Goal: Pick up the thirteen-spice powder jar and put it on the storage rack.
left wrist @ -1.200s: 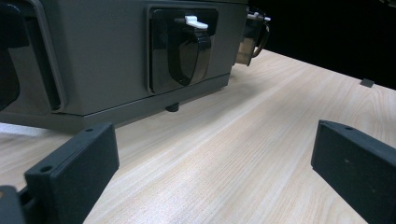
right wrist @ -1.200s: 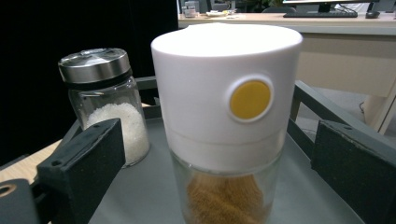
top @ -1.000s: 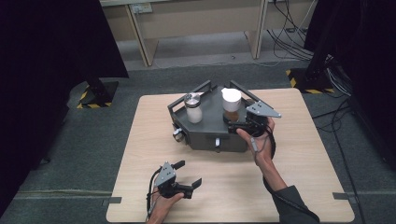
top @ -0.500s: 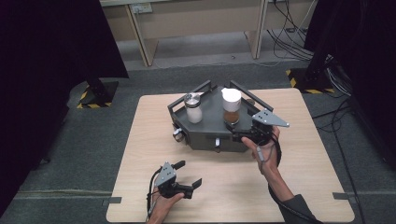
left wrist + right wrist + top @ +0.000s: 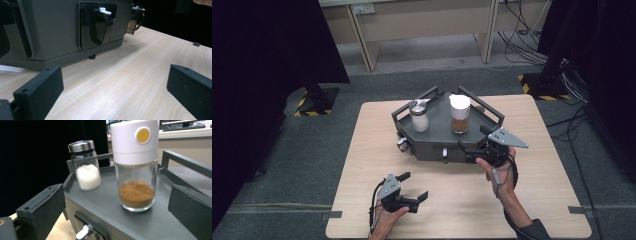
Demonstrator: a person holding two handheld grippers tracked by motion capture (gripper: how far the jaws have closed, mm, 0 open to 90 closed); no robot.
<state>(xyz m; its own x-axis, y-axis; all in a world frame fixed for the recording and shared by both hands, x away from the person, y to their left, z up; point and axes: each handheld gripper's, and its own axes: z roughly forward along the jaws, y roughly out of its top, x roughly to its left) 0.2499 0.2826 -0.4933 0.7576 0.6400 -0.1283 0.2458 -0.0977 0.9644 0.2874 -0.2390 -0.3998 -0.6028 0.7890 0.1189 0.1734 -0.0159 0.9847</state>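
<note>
Right gripper (image 5: 472, 148) has backed off the brown jar toward the near right corner of the grey rack (image 5: 432, 146), jaws wide, nothing held. Rack sits mid-table (image 5: 362, 150), far side. On it: brown-powder jar w/ white cap (image 5: 459, 114) at right, salt shaker (image 5: 418, 115) at left. Left gripper (image 5: 412, 186) near-left, released too.

No legible text or numbers anywhere, perhaps only a plain orange dot on the white-capped jar (image 5: 135, 165).
</note>
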